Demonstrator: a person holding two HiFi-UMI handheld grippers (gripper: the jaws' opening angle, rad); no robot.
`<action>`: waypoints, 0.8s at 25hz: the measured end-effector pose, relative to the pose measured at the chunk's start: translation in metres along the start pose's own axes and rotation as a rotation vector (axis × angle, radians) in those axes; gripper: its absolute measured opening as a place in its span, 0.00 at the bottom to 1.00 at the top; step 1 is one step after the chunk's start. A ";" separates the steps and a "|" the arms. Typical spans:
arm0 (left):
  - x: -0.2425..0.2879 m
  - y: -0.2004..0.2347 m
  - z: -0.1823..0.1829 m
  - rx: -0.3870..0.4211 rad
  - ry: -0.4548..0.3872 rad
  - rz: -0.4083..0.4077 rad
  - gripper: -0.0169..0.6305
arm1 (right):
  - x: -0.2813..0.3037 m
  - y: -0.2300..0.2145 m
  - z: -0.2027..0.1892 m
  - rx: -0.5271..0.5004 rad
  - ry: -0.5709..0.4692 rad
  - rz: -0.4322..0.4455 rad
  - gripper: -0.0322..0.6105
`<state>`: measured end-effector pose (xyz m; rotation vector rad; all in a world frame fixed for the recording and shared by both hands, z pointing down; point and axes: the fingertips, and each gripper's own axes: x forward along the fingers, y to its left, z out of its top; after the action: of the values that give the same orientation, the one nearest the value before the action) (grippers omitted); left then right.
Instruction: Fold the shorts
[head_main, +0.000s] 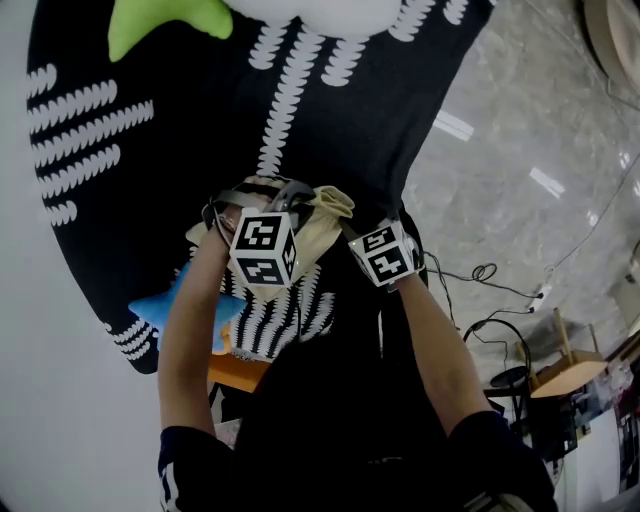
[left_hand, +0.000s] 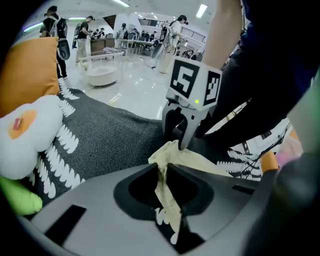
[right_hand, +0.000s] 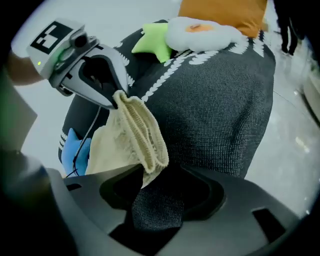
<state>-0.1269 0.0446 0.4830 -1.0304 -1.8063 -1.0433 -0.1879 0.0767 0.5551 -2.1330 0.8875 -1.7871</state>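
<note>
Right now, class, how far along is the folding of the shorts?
Done: no fold shows; the shorts hang bunched above the rug. In hand: the left gripper is shut on them, the right gripper stands open at the waistband. To do: lay flat, fold.

Cream shorts (right_hand: 125, 142), dark grey rug (right_hand: 220, 100) with white leaf stripes, green star cushion (right_hand: 152, 40), orange pillow (right_hand: 225, 12)

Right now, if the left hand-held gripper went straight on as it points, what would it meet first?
Probably the right hand-held gripper, just past the shorts that the left hand-held gripper clamps; depth is unclear.
</note>
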 end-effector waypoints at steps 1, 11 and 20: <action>-0.003 -0.004 0.000 0.003 -0.008 0.001 0.12 | 0.001 0.002 0.000 -0.008 0.006 0.008 0.41; -0.003 0.002 -0.007 -0.027 -0.010 0.004 0.12 | 0.014 -0.002 0.010 0.151 -0.006 0.061 0.31; 0.009 0.060 -0.029 -0.172 0.022 0.146 0.12 | -0.021 -0.010 0.046 -0.008 -0.093 0.148 0.16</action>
<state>-0.0693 0.0405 0.5168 -1.2301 -1.6183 -1.1294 -0.1425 0.0875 0.5323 -2.0774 1.0013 -1.6032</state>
